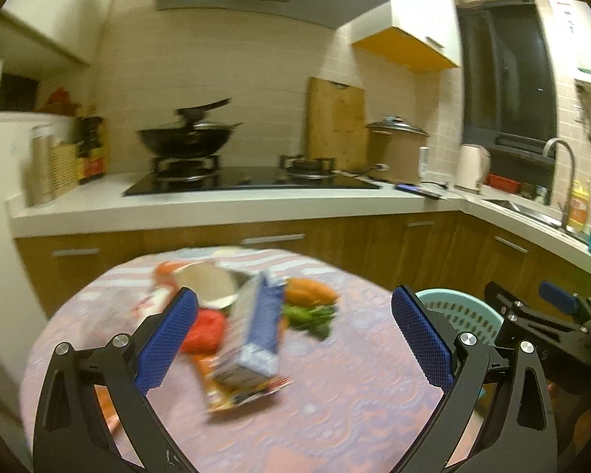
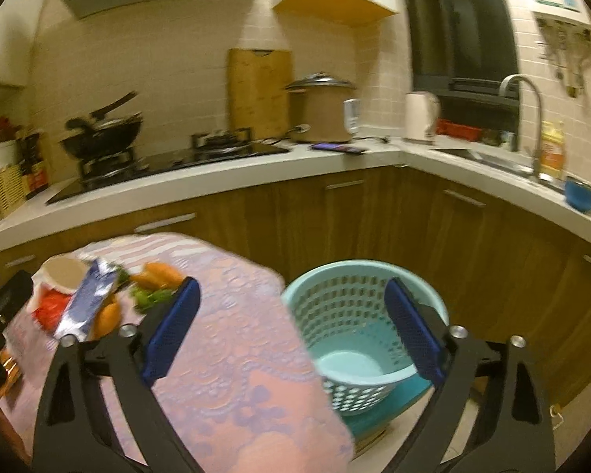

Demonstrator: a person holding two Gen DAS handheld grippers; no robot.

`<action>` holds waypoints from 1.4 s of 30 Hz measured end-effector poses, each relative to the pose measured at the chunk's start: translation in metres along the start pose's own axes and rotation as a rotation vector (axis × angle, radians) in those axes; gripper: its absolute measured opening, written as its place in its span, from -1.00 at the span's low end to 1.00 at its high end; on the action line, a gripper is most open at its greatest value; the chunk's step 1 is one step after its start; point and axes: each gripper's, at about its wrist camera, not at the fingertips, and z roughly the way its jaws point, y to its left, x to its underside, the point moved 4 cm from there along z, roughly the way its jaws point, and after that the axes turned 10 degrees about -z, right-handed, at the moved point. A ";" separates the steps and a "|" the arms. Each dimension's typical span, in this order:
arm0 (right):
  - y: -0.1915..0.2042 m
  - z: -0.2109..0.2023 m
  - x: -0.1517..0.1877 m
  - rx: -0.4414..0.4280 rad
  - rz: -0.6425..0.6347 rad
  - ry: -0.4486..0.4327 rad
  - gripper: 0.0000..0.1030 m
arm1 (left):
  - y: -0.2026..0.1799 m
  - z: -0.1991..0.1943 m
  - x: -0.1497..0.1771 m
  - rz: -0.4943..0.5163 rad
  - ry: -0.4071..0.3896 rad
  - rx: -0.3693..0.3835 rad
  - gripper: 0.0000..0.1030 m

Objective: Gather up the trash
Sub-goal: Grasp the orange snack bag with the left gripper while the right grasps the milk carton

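Observation:
A blue-and-white carton (image 1: pixel 256 327) stands tilted on the round table (image 1: pixel 335 414), over a flat orange wrapper (image 1: pixel 240 394). Behind it are a paper cup (image 1: pixel 209 285), a red wrapper (image 1: pixel 205 329), carrots (image 1: pixel 309 289) and greens (image 1: pixel 311 315). My left gripper (image 1: pixel 293 339) is open, above the table, the carton between its fingers but untouched. My right gripper (image 2: pixel 291 331) is open and empty, over the table edge and the light-blue perforated basket (image 2: pixel 358 315) on the floor. The carton (image 2: pixel 84 303) and cup (image 2: pixel 65 272) show at left in the right wrist view.
A kitchen counter (image 1: pixel 216 205) with a wok on a stove (image 1: pixel 189 142), cutting board, rice cooker, kettle and sink runs behind the table. Wooden cabinets (image 2: pixel 413 228) stand close behind the basket. The right gripper's body (image 1: pixel 539 315) shows at right in the left wrist view.

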 end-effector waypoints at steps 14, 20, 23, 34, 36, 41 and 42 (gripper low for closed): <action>0.117 0.013 0.031 -0.336 -0.120 0.122 0.15 | 0.164 -0.039 0.025 -0.168 0.115 -0.318 0.85; 0.143 0.017 0.031 -0.384 -0.148 0.140 0.15 | 0.199 -0.022 0.042 -0.205 0.242 -0.306 0.85; 0.149 0.021 0.027 -0.381 -0.152 0.142 0.15 | 0.200 -0.009 0.048 -0.220 0.287 -0.275 0.85; 0.167 0.052 0.003 -0.451 -0.123 0.186 0.49 | 0.205 0.020 0.070 -0.202 0.397 -0.322 0.49; 0.172 0.060 0.001 -0.463 -0.113 0.199 0.54 | 0.208 0.019 0.069 -0.215 0.389 -0.321 0.37; 0.188 0.091 0.003 -0.530 -0.038 0.299 0.67 | 0.211 0.015 0.068 -0.236 0.374 -0.315 0.26; 0.191 0.096 0.005 -0.542 -0.025 0.318 0.67 | 0.211 0.014 0.067 -0.240 0.368 -0.316 0.23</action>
